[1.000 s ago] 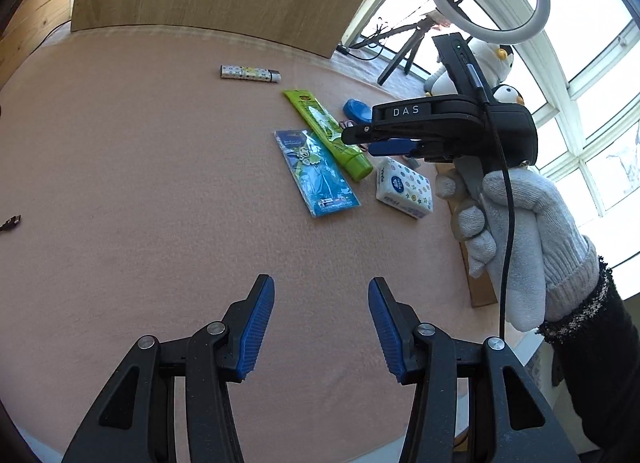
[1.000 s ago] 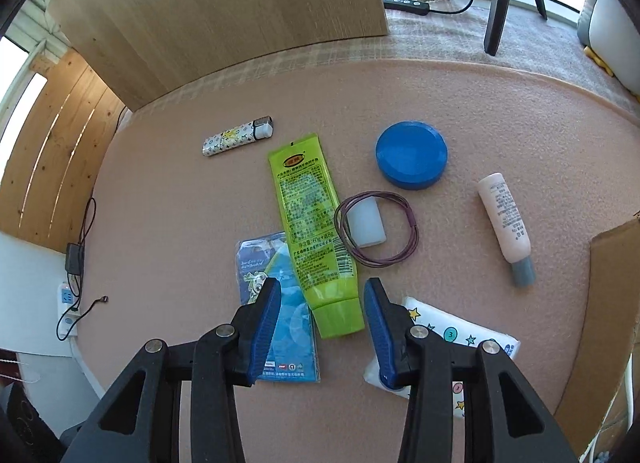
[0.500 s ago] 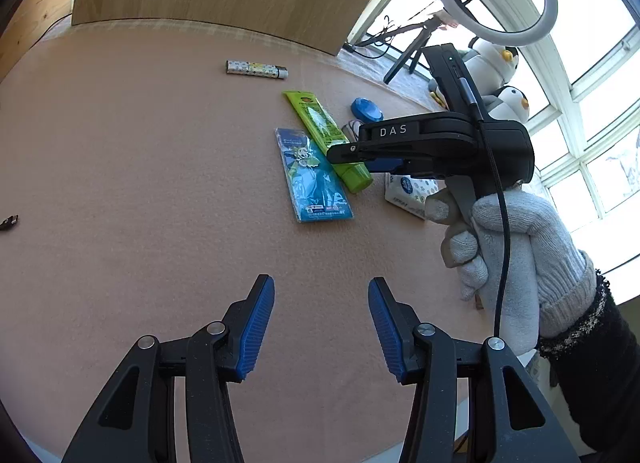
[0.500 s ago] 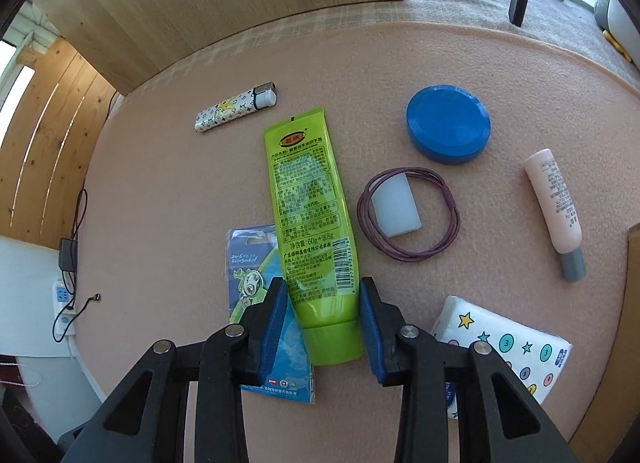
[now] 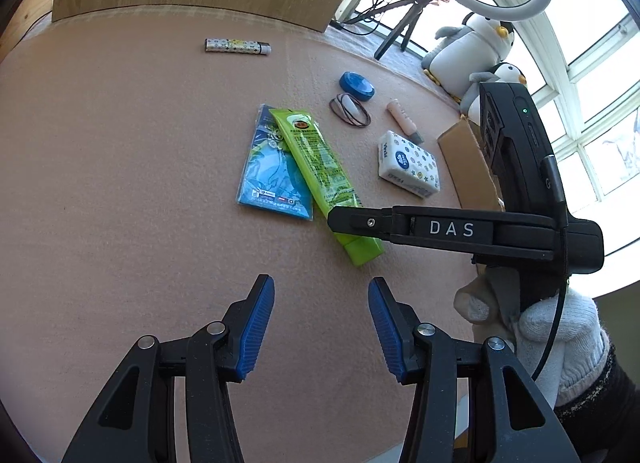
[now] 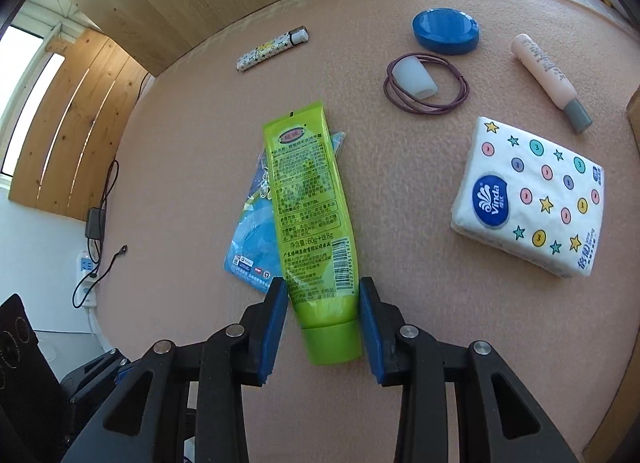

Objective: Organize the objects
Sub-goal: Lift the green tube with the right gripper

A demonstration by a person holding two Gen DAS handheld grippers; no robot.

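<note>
The right gripper (image 6: 323, 315) points steeply down, its 2 blue pads pressed against the sides of a green tube (image 6: 310, 199) near its cap end; its jaws have just been closing onto it. In the left wrist view the same tool is seen from the side, gripped by a hand (image 5: 532, 327) in a pale knitted glove with a dark sleeve at the wrist. The left gripper (image 5: 320, 327) hangs over bare tabletop, tilted downward, jaws standing apart with nothing between them.

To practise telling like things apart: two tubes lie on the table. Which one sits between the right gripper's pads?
The green tube, lying partly over the blue packet; the pink tube lies far off, beside the tissue pack.
</note>
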